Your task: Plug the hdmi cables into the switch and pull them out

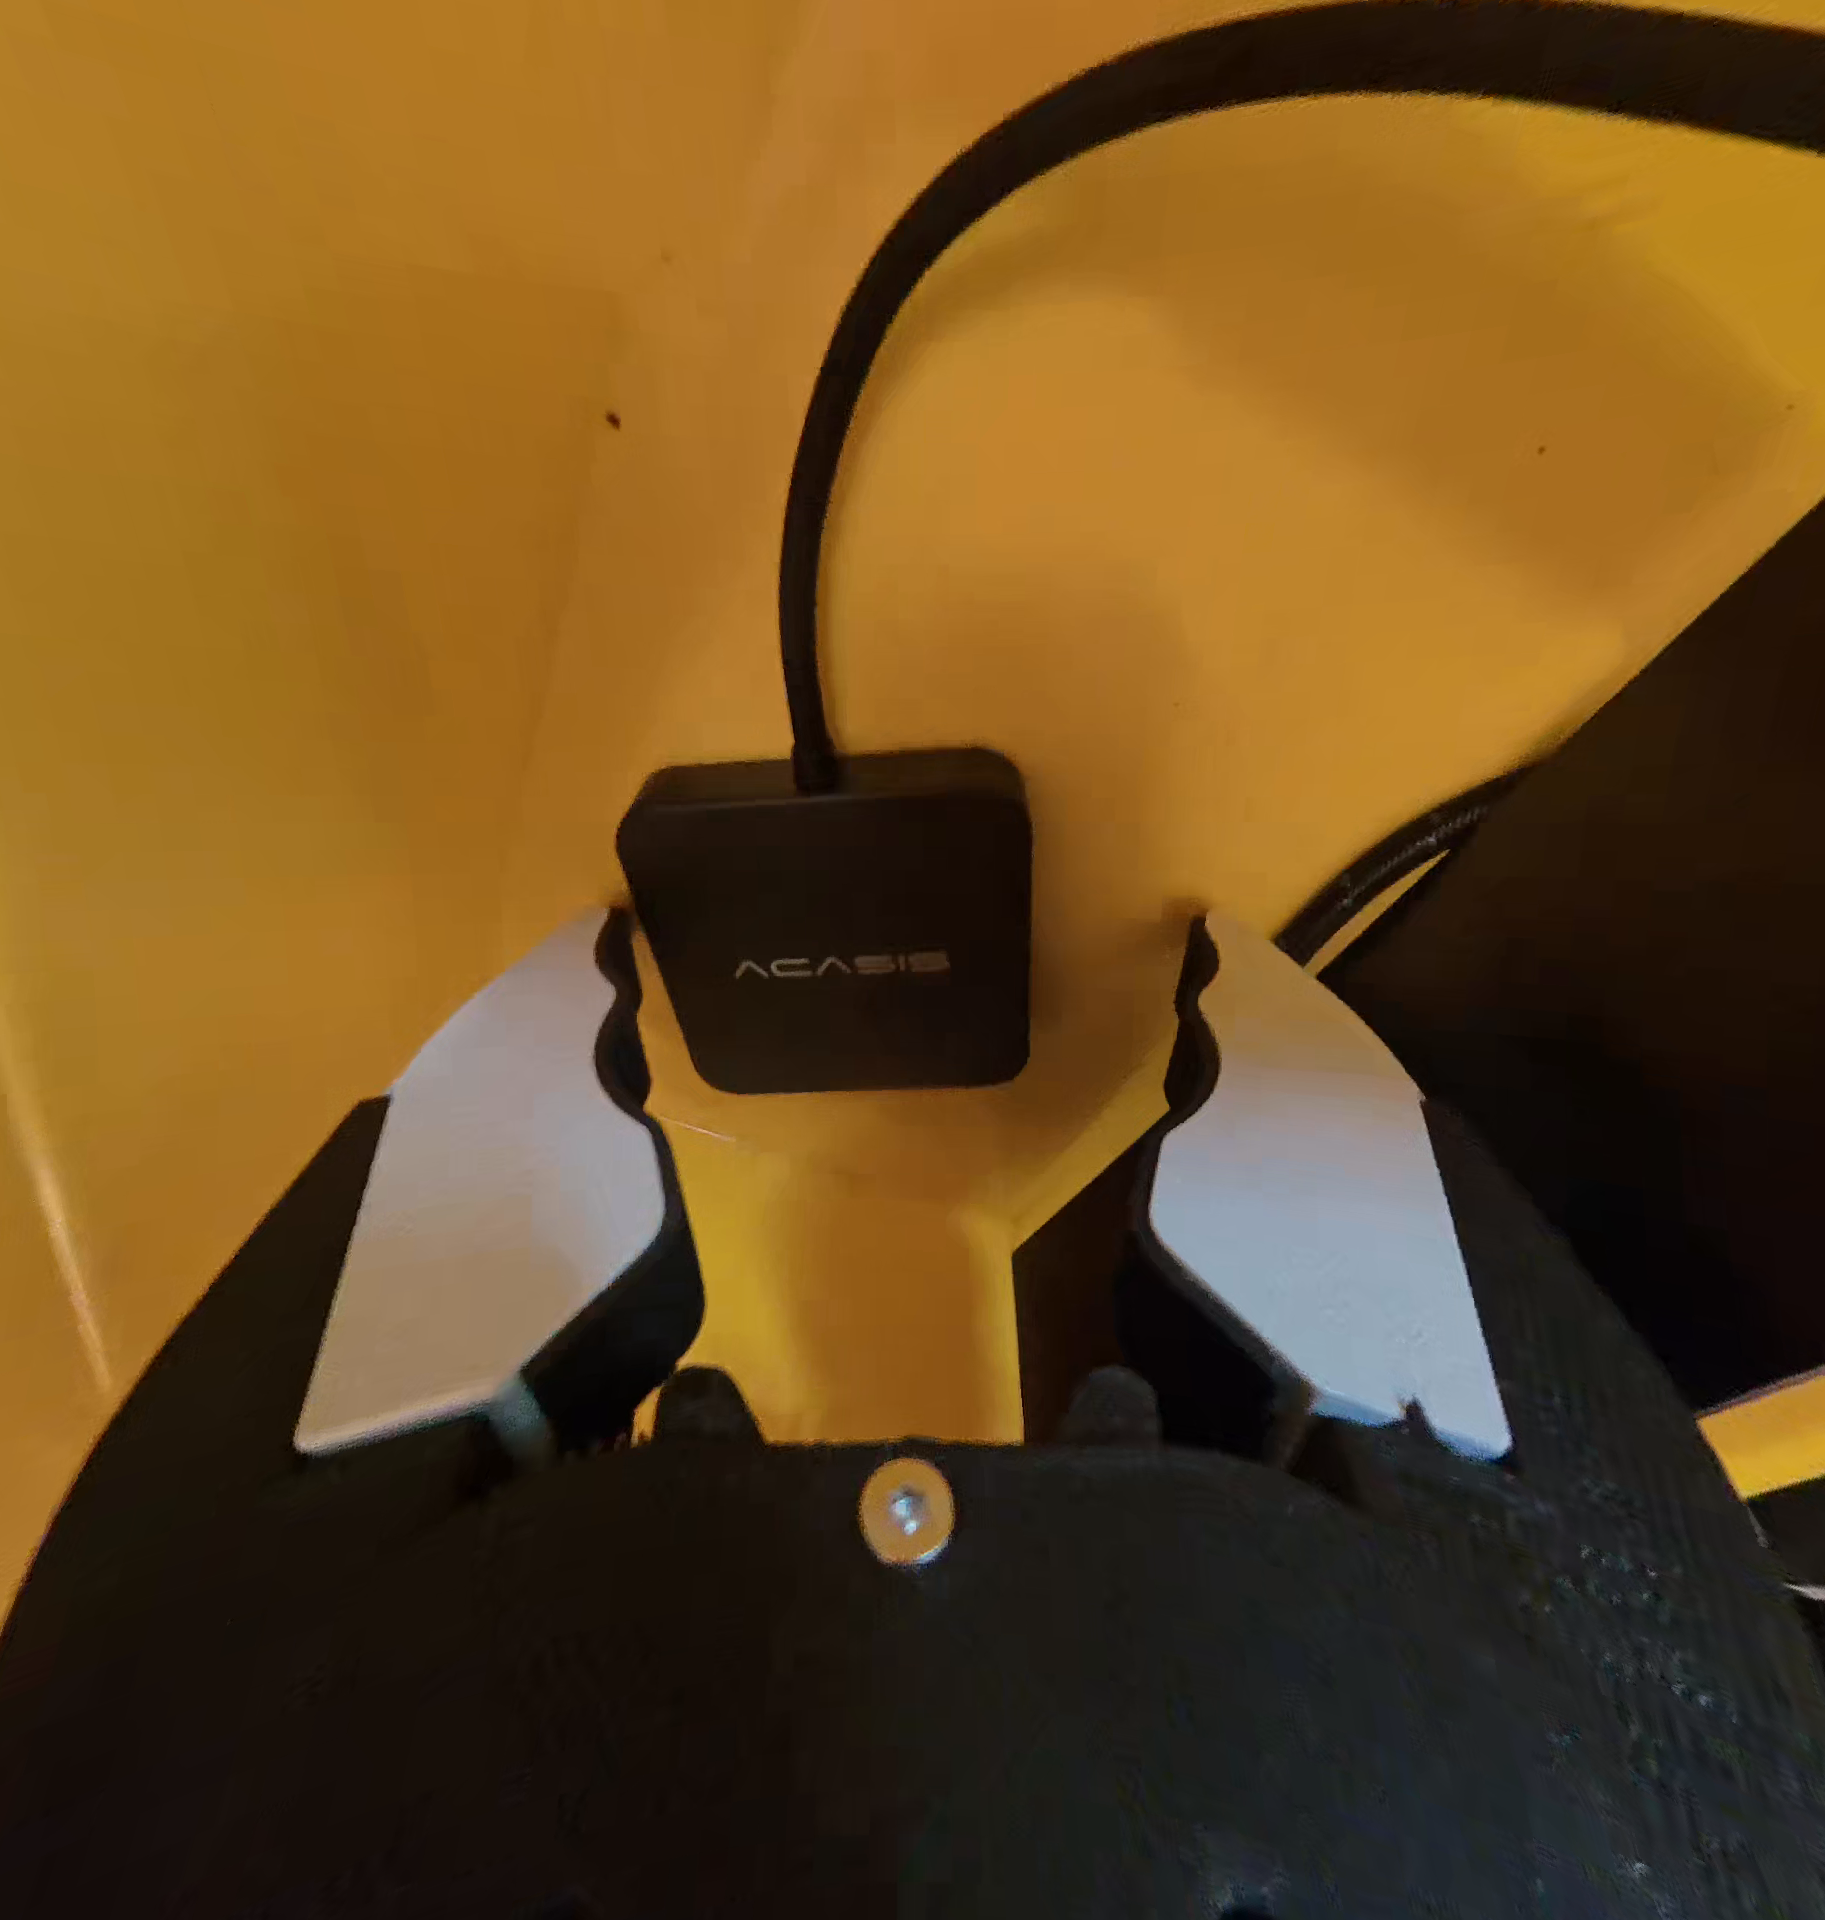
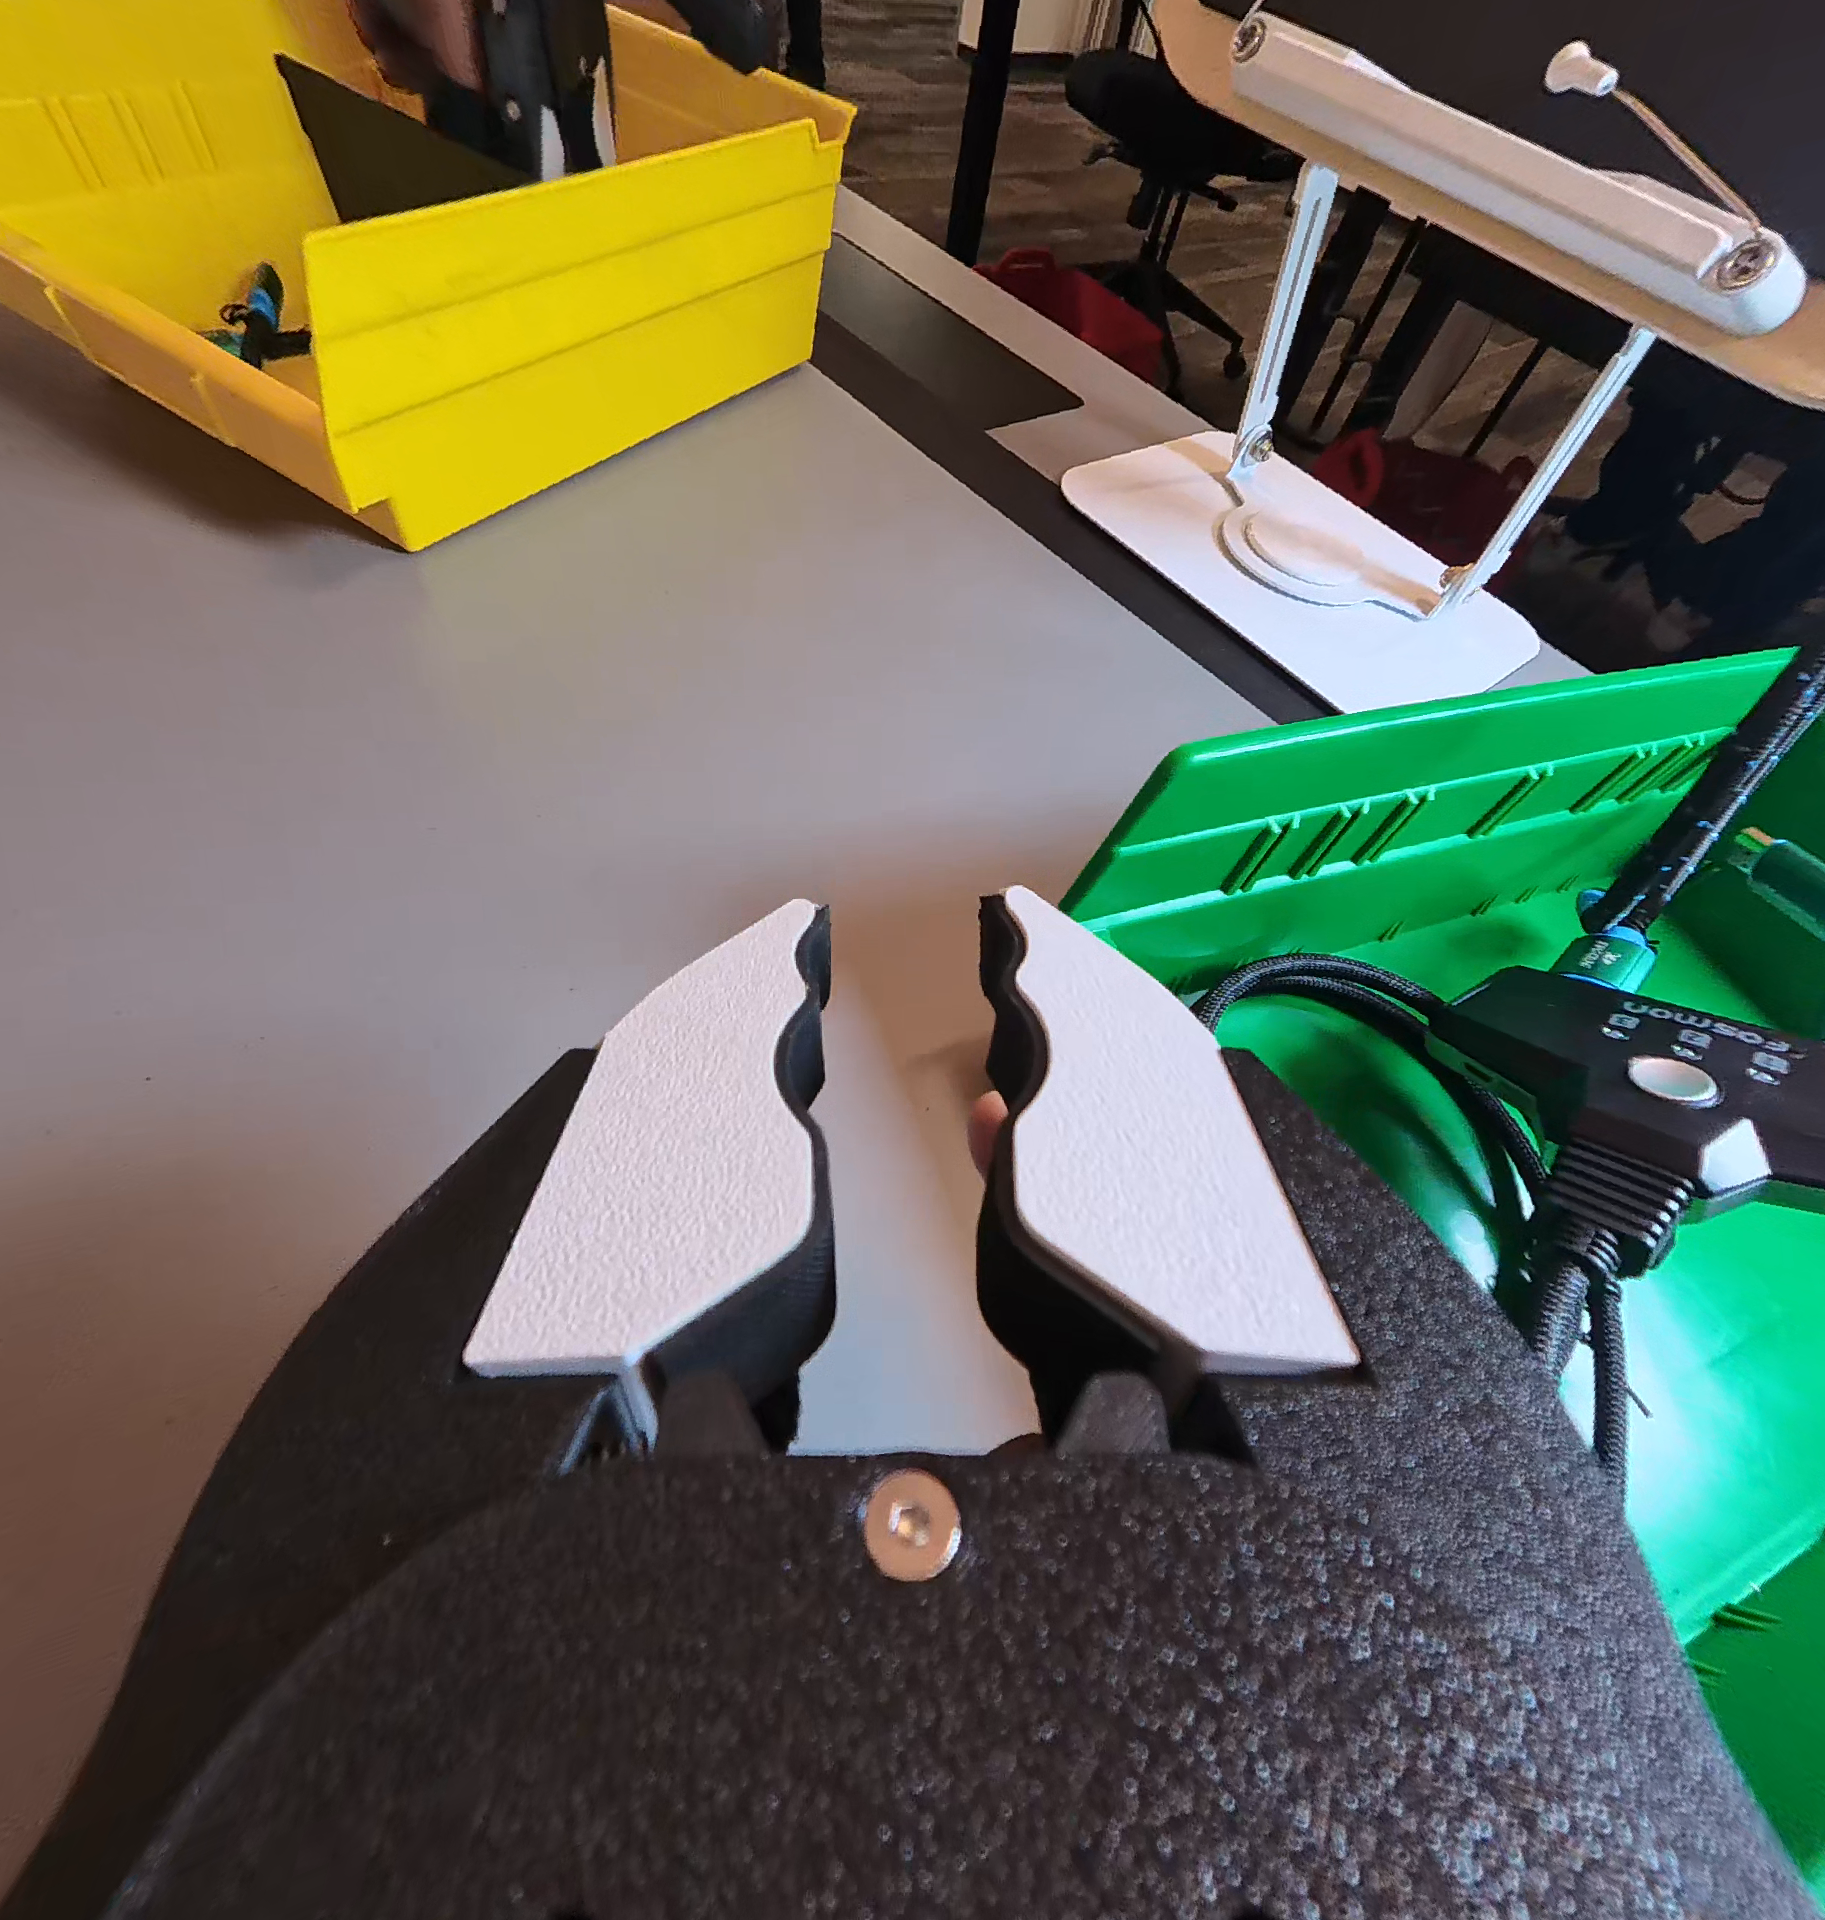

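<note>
In the left wrist view a small black square adapter box [image 1: 835, 935] lies on the floor of a yellow bin [image 1: 264, 520], with its black cable [image 1: 814, 520] arching up and off to the right. My left gripper [image 1: 908, 925] is open, one finger on each side of the box, not touching it. In the right wrist view a black HDMI switch [image 2: 1656, 1081] with a round button sits in a green bin [image 2: 1407, 810]. A teal-ended cable [image 2: 1604, 956] and a black braided cable [image 2: 1334, 977] are plugged into it. My right gripper [image 2: 903, 914] is narrowly open and empty over the grey table [image 2: 472, 779], left of the green bin.
A black divider [image 1: 1614, 935] and a braided cable [image 1: 1386, 883] stand right of the box in the yellow bin. In the right wrist view the yellow bin [image 2: 575, 312] is at the far left with the left gripper [image 2: 544, 94] reaching in. A white stand [image 2: 1303, 551] sits at the back right. The gap from one gripper's tips to the other's is roughly 50 centimetres.
</note>
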`<state>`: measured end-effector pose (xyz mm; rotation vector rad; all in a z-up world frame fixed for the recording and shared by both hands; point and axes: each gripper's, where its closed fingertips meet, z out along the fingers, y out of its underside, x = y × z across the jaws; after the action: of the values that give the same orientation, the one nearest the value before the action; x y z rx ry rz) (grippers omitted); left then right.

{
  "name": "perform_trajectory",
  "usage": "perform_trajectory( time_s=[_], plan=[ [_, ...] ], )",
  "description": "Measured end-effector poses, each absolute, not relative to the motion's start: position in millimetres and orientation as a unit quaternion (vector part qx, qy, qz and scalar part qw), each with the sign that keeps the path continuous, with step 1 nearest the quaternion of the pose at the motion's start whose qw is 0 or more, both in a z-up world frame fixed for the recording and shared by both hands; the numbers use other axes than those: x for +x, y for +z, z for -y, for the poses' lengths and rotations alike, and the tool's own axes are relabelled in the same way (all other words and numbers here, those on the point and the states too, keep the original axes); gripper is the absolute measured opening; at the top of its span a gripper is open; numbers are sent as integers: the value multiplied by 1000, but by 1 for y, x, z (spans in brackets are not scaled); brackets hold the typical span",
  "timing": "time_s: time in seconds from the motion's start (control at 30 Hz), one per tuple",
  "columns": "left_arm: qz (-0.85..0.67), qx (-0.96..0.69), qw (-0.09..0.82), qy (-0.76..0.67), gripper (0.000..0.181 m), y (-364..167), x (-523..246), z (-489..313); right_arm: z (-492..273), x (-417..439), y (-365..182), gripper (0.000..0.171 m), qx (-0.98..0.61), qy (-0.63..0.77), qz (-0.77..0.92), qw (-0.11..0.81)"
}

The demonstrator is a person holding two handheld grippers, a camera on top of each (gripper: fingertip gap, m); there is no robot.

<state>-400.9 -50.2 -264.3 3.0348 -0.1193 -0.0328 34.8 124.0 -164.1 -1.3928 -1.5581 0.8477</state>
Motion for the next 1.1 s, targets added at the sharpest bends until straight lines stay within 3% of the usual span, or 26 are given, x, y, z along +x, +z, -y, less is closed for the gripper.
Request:
perform_trajectory(
  time_s=[0.1,0.17,0.47,0.7,0.9,1.1],
  plan=[
    [30,999,42,-5,91,-264,-405,49,-123,35,-163,28,-556,339,624,432],
    [38,998,42,-8,70,-261,-408,50,-124,35,-162,27,-557,338,623,433],
    [59,996,-2,-73,69,-235,-424,51,-126,38,-157,26,-556,336,617,444],
    [58,976,-179,-108,69,-142,-422,42,-118,33,-146,26,-535,350,615,461],
    [121,909,-399,-9,69,-62,-323,22,-91,17,-118,26,-480,368,629,488],
    [254,761,-548,235,68,-27,-148,18,-46,-2,-75,29,-404,432,639,492]
  ],
)
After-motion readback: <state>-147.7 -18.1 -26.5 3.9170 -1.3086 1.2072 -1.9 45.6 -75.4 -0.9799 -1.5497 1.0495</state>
